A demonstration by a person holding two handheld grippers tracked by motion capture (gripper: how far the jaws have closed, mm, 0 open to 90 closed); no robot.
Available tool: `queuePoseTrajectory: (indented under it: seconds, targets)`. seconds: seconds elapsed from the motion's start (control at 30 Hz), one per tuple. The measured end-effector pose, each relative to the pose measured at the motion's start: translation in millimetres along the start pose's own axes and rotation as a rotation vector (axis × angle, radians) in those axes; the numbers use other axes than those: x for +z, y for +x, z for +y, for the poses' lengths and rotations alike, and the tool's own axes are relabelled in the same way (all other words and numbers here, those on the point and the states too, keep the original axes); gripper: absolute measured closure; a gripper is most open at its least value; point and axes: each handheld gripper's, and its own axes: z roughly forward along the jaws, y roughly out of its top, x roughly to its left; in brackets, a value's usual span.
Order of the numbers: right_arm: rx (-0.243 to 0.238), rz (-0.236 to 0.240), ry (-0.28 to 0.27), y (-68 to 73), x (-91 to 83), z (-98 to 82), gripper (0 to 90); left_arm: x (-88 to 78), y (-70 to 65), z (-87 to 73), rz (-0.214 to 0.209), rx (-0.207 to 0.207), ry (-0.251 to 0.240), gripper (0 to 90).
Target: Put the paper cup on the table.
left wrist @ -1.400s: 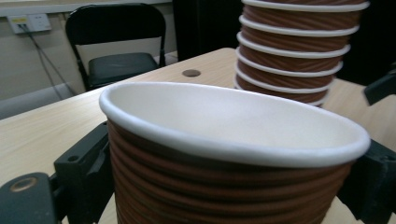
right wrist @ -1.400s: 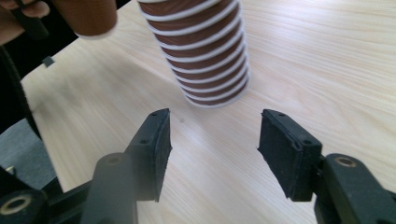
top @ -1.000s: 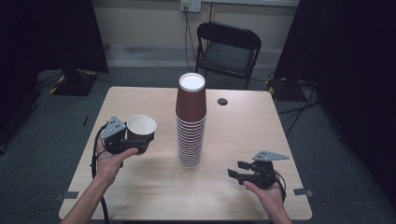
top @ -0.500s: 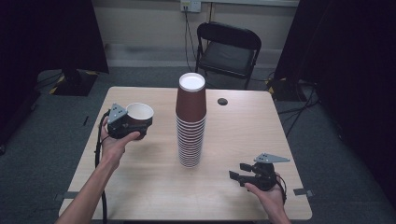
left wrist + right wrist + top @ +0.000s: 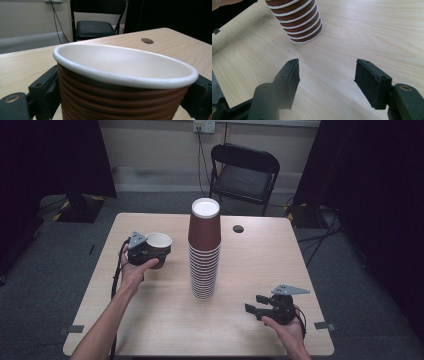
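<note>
Left forearm comes in from the bottom left, stretched forward over the worktop point(image 5: 150, 320). The left gripper point(image 5: 159, 253) sits level at the left side, its jaws pinching a single paper cup point(image 5: 158, 247) by the ribbed brown wall. In the left gripper view the cup point(image 5: 120, 82) stands upright between the two black jaws, with its white inside empty.

Right hand point(image 5: 285, 330) rests near the front right corner. The right gripper point(image 5: 254, 303) points left toward the cup stack point(image 5: 204, 250), with its jaws spread and nothing between them. They have just been opening. In the right gripper view bare wood shows between the jaws and the foot of the stack point(image 5: 297, 21) lies well ahead.

Versus a second ago: left hand and cup are further from the person and lower, while the right hand sits in the same spot.

Stack: nested brown cups set mouth down mid-worktop, with a white base on top. Held cup is to its left, apart from it.
</note>
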Motion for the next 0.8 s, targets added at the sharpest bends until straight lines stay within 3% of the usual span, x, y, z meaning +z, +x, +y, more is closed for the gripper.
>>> queuePoseTrajectory:
  seconds: [0.2, 0.3, 0.43, 0.5, 0.6, 0.8]
  targets:
    - [-0.001, 0.002, -0.003, 0.7, -0.6, 0.5, 36.3, 11.6, -6.7, -6.5, -0.022, -0.005, 0.007, 8.0]
    - [-0.002, 0.002, -0.003, 0.7, -0.6, 0.4, 36.4, 12.2, -8.2, -9.3, -0.010, 0.009, 0.015, 8.3]
    - [0.002, 0.003, -0.001, 0.3, -1.0, 0.6, 36.6, 13.9, -8.7, -18.3, -0.019, -0.006, 0.003, 8.2]
    - [0.002, 0.002, -0.004, 0.1, -1.1, 0.6, 36.5, 12.1, -6.2, -18.3, -0.026, -0.023, 0.006, 8.2]
    - [0.001, 0.004, -0.002, 0.4, -0.7, 0.7, 36.5, 8.7, -5.7, -17.2, -0.024, -0.001, 0.025, 7.8]
    - [-0.001, 0.008, -0.001, 1.8, 0.0, 1.5, 36.6, -0.8, -6.2, -19.3, -0.036, 0.002, 0.043, 6.7]
